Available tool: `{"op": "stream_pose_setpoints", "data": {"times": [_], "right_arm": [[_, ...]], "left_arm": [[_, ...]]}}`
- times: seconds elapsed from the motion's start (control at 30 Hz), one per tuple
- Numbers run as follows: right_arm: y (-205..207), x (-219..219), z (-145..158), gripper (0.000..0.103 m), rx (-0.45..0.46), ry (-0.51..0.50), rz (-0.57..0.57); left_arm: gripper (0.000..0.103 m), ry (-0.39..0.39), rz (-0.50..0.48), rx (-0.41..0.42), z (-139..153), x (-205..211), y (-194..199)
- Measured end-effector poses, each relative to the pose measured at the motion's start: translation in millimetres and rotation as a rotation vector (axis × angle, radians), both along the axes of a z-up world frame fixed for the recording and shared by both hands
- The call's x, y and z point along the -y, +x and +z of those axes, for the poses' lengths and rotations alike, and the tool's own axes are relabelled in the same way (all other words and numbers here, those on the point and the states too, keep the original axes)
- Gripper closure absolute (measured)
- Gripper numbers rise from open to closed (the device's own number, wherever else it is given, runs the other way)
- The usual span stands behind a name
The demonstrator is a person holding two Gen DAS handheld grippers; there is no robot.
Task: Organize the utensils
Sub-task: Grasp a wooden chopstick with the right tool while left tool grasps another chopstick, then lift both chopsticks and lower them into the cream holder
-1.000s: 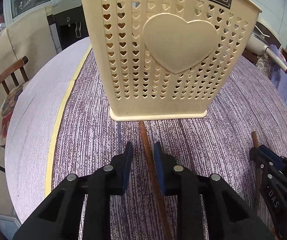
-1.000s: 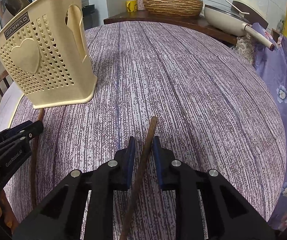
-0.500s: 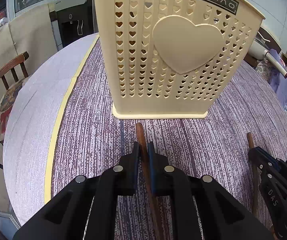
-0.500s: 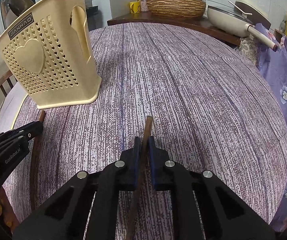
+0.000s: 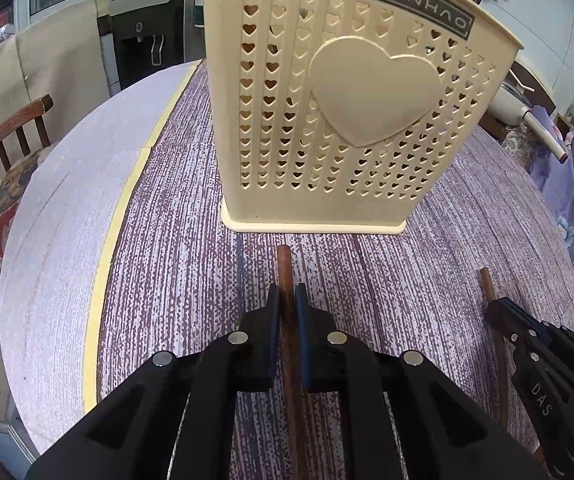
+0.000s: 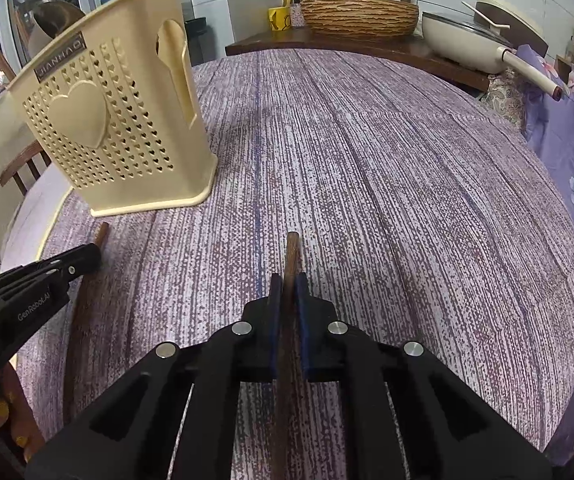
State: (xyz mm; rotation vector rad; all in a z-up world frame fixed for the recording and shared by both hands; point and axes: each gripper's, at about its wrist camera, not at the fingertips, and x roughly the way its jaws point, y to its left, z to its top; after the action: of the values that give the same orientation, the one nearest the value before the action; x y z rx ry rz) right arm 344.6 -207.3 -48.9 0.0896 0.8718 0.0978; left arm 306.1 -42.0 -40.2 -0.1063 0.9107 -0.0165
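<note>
Both tongs, left and right, grip thin brown wooden chopsticks near their tips; lifting may make them pivot or slip.

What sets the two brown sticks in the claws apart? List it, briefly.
The left stick, in the left claw, ends just short of the basket; the right stick, in the right claw, points across bare tablecloth beside it. The left stick looks redder, the right duller. Both: thin, brown, clamped with tips protruding.
</note>
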Motion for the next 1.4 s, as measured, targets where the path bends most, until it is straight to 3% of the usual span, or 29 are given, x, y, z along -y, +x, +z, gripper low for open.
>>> {"op": "stream_pose_setpoints", "data": {"times": [0.2,0.5,0.93,1.4], "right_arm": [[-11,4,19,0.095,0.044,0.073,0.029],[-35,10,72,0.096,0.165,0.164,0.099],[-71,19,132,0.096,0.288,0.219,0.180],[-80,8,160,0.096,0.336,0.203,0.258]], "left_arm": [[0.094,-0.036,-0.013,0.051,18,-5,-15],[0.095,-0.086,-0.041,0.179,66,-8,-38],[0.095,-0.141,-0.101,0.337,133,-17,-67],[0.095,-0.143,-0.132,0.381,149,-19,-79]]}}
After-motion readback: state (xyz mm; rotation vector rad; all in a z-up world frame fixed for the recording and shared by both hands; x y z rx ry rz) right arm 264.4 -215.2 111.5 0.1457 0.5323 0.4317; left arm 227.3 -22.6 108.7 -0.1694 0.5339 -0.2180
